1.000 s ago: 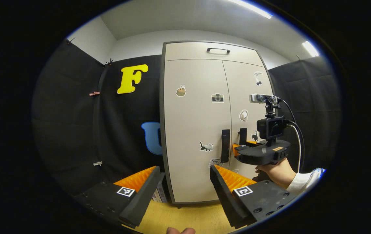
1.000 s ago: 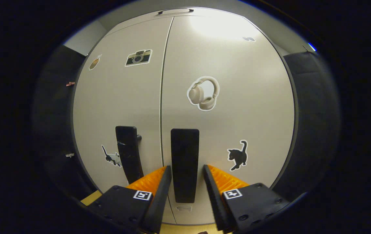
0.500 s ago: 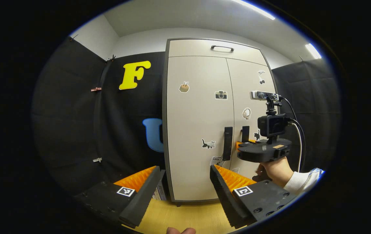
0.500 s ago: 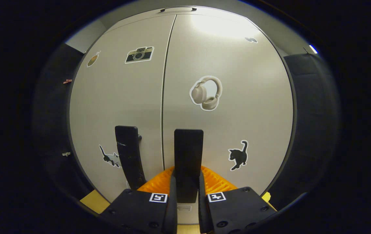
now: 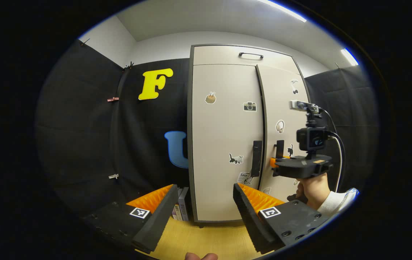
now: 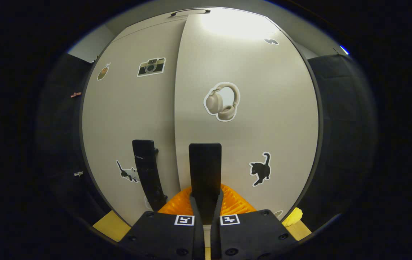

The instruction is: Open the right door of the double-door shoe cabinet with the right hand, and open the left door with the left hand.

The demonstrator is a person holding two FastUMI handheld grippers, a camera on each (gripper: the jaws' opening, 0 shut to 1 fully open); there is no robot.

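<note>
Right claw point(image 6: 206, 202) clamps upright right door handle point(image 6: 205, 169); left claw point(image 5: 202, 202) gapes wide.

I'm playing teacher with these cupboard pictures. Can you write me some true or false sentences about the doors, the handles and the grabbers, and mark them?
1. The right gripper has its jaws closed on the right door handle. True.
2. The left gripper is clamped on the left door handle. False: its jaws stand open, well short of the cabinet.
3. The right door has started to swing out. True: a dark gap shows along its inner edge.
4. The headphones sticker is on the left door. False: it is on the right door.
5. Books stand beside the cabinet. True.
</note>
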